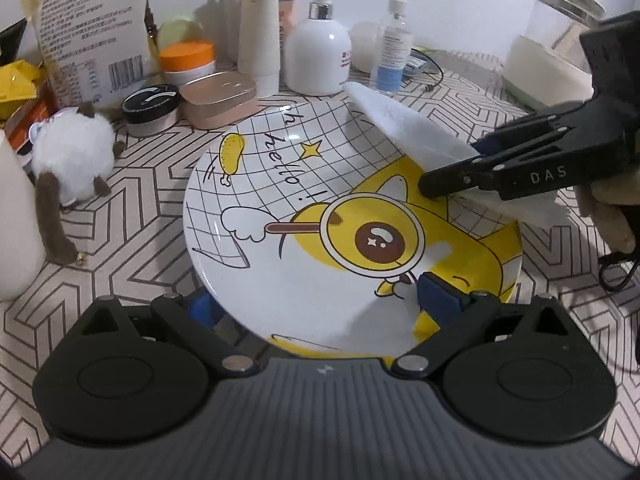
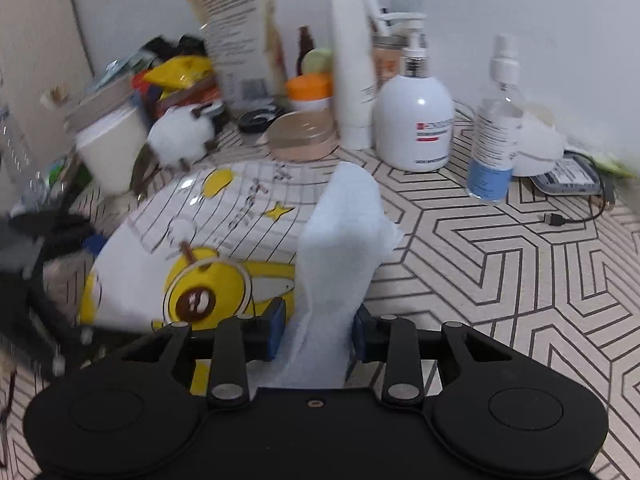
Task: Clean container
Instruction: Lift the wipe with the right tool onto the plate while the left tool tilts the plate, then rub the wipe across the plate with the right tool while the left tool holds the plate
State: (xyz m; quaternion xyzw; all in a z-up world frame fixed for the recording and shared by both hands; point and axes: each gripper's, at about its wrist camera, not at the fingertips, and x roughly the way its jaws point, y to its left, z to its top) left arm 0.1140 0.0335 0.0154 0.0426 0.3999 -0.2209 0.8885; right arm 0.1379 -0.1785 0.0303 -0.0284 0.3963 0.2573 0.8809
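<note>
Now the right tongs clench a white tissue above the cartoon plate's right rim; the left tongs straddle its near edge, spread wide.

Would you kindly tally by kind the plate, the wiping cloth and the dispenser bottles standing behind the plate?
Cartoon plate: 1
White wiping cloth: 1
Dispenser bottles: 2, namely the white pump bottle and the clear spray bottle
Total: 4
</note>
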